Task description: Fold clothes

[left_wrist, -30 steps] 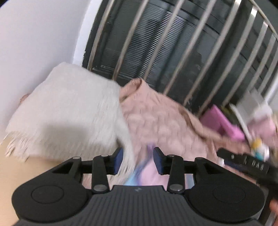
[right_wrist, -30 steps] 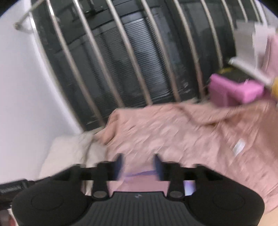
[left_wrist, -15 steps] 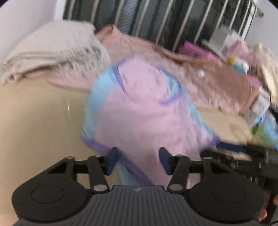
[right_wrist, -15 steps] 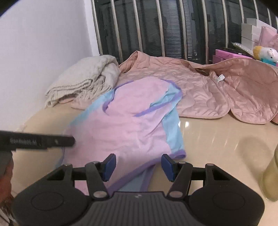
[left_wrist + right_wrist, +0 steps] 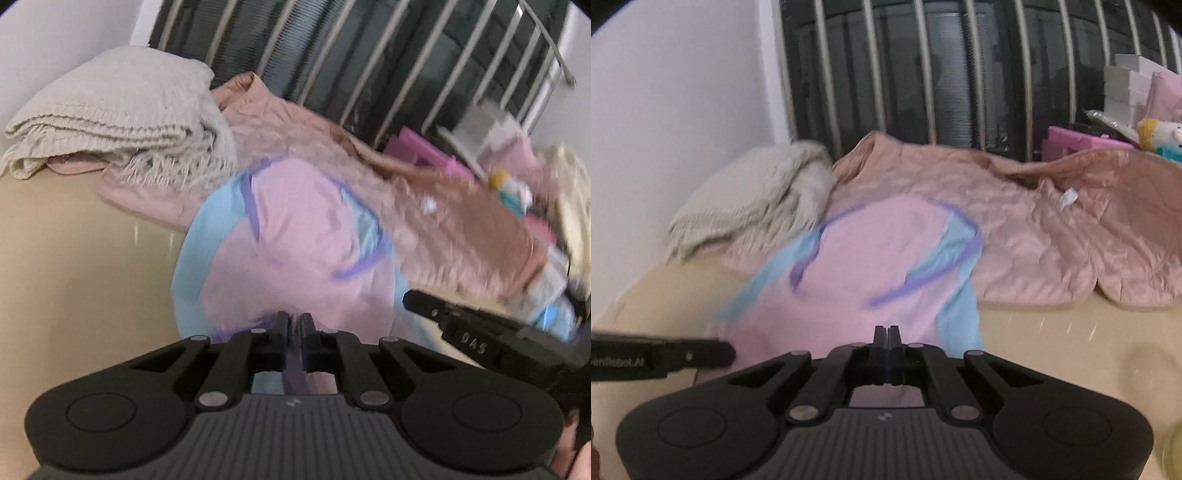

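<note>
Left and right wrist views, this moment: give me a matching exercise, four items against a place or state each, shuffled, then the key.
Column 1:
1. pink and blue shirt
2. beige knit blanket
3. quilted pink jacket
4. left gripper

Column 2:
A. folded in a stack by the white wall
B. shut on a purple-trimmed hem
C. spread flat on the tan table, nearest the grippers
D. lying rumpled in front of the barred window

Pairs: 1-C, 2-A, 3-D, 4-B
</note>
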Tool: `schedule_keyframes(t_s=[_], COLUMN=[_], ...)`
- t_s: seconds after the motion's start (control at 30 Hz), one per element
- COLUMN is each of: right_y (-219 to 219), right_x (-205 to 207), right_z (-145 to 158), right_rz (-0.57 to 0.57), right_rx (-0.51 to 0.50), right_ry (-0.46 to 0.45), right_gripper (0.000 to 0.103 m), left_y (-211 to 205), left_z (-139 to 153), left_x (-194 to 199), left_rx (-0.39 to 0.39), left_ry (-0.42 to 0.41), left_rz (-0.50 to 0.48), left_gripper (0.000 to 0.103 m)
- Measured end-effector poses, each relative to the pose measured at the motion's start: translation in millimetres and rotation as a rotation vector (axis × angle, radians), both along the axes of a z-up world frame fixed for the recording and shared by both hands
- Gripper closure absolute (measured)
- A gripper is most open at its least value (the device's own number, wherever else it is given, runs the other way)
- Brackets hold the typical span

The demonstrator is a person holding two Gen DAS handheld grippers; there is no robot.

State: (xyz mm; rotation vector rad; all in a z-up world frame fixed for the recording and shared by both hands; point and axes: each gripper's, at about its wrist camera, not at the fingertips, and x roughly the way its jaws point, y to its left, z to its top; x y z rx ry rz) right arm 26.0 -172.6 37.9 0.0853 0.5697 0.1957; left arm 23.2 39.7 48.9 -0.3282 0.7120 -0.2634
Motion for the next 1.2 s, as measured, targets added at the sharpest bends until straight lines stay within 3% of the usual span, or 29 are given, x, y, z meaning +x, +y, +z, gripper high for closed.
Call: schedule_keyframes(t_s=[0.1, 0.17, 0.2, 0.23, 0.3, 0.37, 0.5, 0.63, 0.8, 0.87, 0.9, 0.93, 1.0, 1.1, 1.2], right_y=[-5.2, -3.0, 0.9, 5.3, 14.1, 25.7, 51.8, 64.7, 60.0, 63.0, 65.0, 67.1, 64.7, 22.3, -31.9], right_x=[21.5, 15.8, 3.8, -9.8, -37.1, -62.4, -84.4, -93.1, -103.3, -99.7, -97.0, -94.2, -90.7, -93.7, -90.2], right_z=[11.8, 18.7, 15.8, 11.6, 3.2, -8.1, -20.7, -21.0, -15.4, -22.1, -25.4, -28.7, -28.8, -0.8, 15.5], right_rz=[-0.02, 0.062, 0.119, 0.18, 0.301, 0.401, 0.478, 0.516, 0.538, 0.57, 0.551, 0.525, 0.47, 0.359, 0.128], right_rx=[0.022, 0.012, 0.015, 0.019, 0.028, 0.04, 0.053, 0.06, 0.165, 0.205, 0.199, 0.187, 0.176, 0.227, 0.168], right_ry=[0.019, 0.021, 0.026, 0.033, 0.046, 0.072, 0.097, 0.084, 0.091, 0.131, 0.154, 0.178, 0.191, 0.1, 0.024], right_gripper=[0.101, 0.095, 0.089, 0.071, 0.058, 0.059, 0.06, 0.063, 0.063, 0.07, 0.095, 0.102, 0.102, 0.102, 0.102], left_y=[4.4, 8.6, 12.1, 16.2, 30.2, 44.7, 58.8, 63.4, 76.4, 80.8, 81.1, 81.1, 77.2, 56.2, 23.6], left_z=[5.5, 1.4, -0.9, -2.2, 1.1, 5.7, 11.0, 8.7, -1.4, -2.9, -2.7, -2.6, -1.9, -1.9, -7.3], left_x=[22.7, 34.8, 36.8, 36.3, 20.4, 1.3, -40.4, -75.4, -97.7, -104.1, -107.2, -109.9, -115.8, -126.0, -130.0], left_rx=[-0.036, -0.025, -0.017, -0.018, -0.048, -0.066, 0.03, 0.12, 0.123, 0.122, 0.126, 0.132, 0.16, 0.254, 0.36], left_ry=[0.008, 0.022, 0.032, 0.037, 0.01, -0.021, -0.039, -0.06, -0.041, -0.04, -0.049, -0.057, -0.08, -0.14, -0.177], left_rz=[0.046, 0.091, 0.103, 0.103, 0.081, 0.077, 0.085, 0.077, 0.116, 0.122, 0.121, 0.119, 0.104, 0.015, -0.118], left_gripper=[0.097, 0.095, 0.094, 0.092, 0.082, 0.067, 0.066, 0.056, 0.055, 0.055, 0.055, 0.055, 0.055, 0.05, 0.046])
